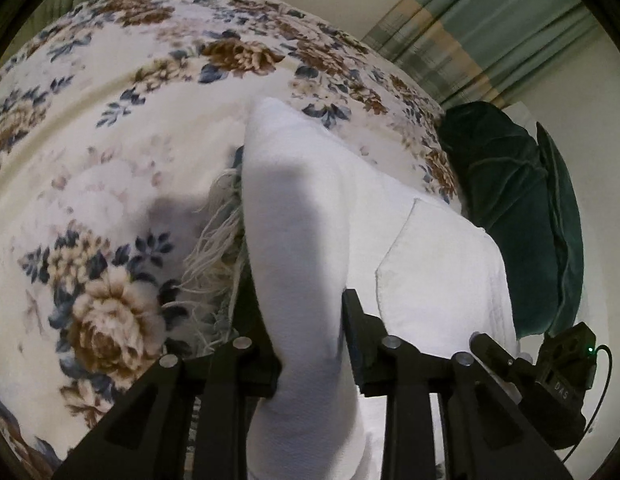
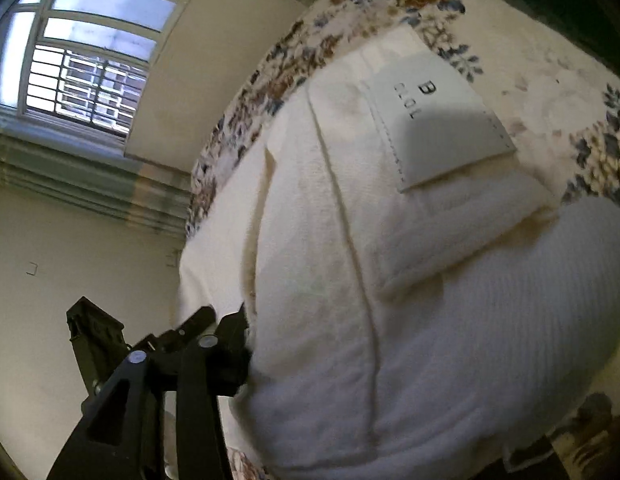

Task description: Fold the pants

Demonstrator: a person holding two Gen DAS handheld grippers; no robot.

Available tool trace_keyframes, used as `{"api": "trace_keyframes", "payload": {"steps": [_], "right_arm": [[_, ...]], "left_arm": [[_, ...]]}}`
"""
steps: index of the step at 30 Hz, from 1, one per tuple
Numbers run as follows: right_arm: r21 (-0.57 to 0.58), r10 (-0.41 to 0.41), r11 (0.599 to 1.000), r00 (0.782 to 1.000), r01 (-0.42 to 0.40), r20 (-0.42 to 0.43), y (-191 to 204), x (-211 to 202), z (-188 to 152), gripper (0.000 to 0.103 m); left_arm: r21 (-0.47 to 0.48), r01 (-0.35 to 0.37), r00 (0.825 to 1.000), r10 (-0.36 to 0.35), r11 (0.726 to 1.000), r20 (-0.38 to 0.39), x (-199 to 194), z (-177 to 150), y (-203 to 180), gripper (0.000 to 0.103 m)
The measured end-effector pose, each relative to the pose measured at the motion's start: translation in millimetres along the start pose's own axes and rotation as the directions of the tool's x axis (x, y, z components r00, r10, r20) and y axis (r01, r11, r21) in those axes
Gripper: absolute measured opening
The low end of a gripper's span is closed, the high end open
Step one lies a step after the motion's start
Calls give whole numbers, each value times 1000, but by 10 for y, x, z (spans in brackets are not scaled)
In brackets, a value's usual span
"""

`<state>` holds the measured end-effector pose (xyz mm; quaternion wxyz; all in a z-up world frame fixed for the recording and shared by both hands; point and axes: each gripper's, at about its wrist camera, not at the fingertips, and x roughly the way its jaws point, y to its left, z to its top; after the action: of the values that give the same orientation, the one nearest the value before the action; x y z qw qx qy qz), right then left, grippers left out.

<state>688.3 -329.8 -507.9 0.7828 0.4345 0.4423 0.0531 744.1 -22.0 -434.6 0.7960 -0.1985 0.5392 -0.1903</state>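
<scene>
Left wrist view: white pants (image 1: 310, 240) lifted above floral bed cover (image 1: 109, 120), fold pinched between left gripper (image 1: 310, 344) jaws. Right gripper (image 2: 237, 332) jaws partly hidden, seemingly closed on pants edge. Both grips best kept level, edges aligned.

The pants (image 1: 310, 240) were white with a fine ribbed weave, cream along the seams, and carried a white patch (image 2: 438, 120) with dark lettering. The bedspread (image 1: 109, 140) beneath was cream, printed with brown and tan roses and slate-blue leaves. A cushion (image 1: 510, 208) was dark green, the curtain (image 1: 470, 32) striped green and tan, and both grippers' frames black.
</scene>
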Motion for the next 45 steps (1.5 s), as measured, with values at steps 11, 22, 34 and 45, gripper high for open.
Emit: {"api": "trace_keyframes", "payload": {"steps": [11,22,34,45], "right_arm": [[3,-214,977,977,214,-18,91,-733,-77,72],[-340,-522,733,808,589,275,1114,-1877,-532,102],[-427,-450,677,796,600,405,1908,-3585,-1366,102],[-502,-315,646,800,575,511,2438,-5300,-2268,102]], "left_arm": [[96,-323,946,319,941,58,-565,-167,-375,81],[171,-511,855,477,842,204,-1533,-887,-1205,99],[146,-526,813,445,838,375,-2947,-1792,-2103,99],[121,-532,768,417,838,487,-4042,-2665,-2742,99]]}}
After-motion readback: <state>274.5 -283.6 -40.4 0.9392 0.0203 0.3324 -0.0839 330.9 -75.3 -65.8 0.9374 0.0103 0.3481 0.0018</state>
